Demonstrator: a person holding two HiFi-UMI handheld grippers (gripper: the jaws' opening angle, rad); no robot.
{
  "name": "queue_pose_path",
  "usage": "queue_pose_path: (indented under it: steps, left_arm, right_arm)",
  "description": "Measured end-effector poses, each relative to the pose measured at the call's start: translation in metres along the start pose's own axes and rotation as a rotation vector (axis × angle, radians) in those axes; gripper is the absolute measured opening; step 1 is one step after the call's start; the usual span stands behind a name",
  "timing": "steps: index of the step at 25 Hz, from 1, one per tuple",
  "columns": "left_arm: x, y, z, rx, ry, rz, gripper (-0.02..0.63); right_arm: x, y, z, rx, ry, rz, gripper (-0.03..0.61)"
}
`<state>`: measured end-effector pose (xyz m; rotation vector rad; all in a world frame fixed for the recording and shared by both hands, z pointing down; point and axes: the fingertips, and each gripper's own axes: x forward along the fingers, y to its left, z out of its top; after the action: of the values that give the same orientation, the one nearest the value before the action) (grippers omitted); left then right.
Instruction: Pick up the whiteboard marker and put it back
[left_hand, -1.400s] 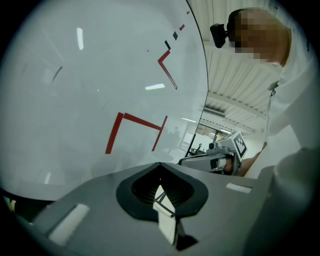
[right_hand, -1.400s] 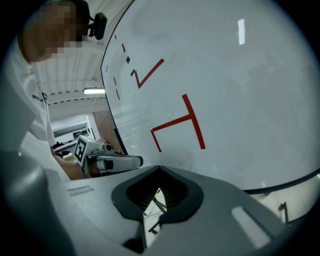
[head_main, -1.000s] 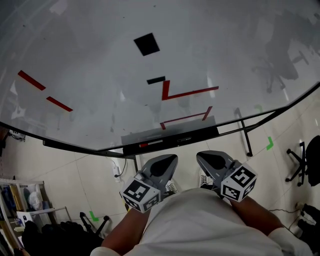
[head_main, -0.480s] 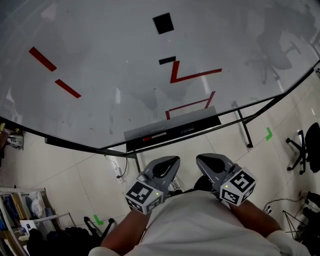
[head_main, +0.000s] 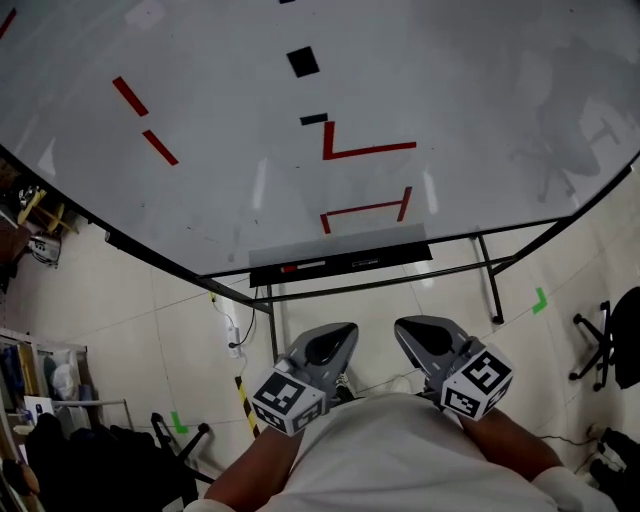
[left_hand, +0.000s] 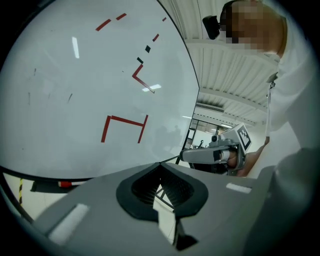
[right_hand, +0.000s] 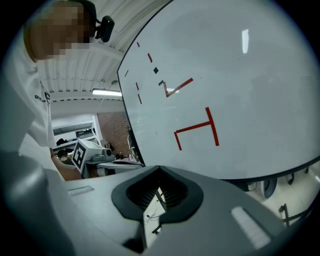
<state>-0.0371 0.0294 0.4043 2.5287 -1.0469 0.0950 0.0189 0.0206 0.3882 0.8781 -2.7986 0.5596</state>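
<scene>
Hovering low and close to the person's body, the left gripper (head_main: 338, 332) and the right gripper (head_main: 410, 330) sit side by side with a gap between them. Each has its jaws pressed together on nothing. Ahead of both tips lies bare tiled floor (head_main: 180, 320), then the lower edge of the whiteboard (head_main: 480, 90), so I have free room forward. The black tray (head_main: 385, 258) runs along that edge, straight ahead of the jaws. The whiteboard marker (head_main: 302, 267) lies in the tray's left part, ahead and slightly left of the left jaws, well apart from both grippers.

Compared with half a second ago, the grippers keep about the same spot and the jaws are as closed as before. The head view has swung, so the board's left edge has moved in and more floor shows left of the left jaws.

Between the tray and the jaws stands a dark post (head_main: 272, 330) of the board's stand. A second leg (head_main: 490, 280) slants ahead and right of the right jaws. A yellow-and-black striped strip (head_main: 243, 395) lies just left of the left gripper. A green tape mark (head_main: 540, 300) and an office chair (head_main: 600, 345) sit off to the right of the right jaws.
</scene>
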Motion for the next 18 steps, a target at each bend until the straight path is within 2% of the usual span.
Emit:
queue_pose_path:
  steps: [10,18]
  left_arm:
    - [0.004,-0.084,-0.031,-0.002,-0.018,0.104,0.017]
    - [-0.011,-0.098,-0.043,0.01,0.003,0.131,0.017]
  right_arm:
    - [-0.082,0.01,-0.033,-0.03,0.027,0.102,0.002]
    - [-0.1,0.021,-0.033,-0.047,0.006,0.092,0.002]
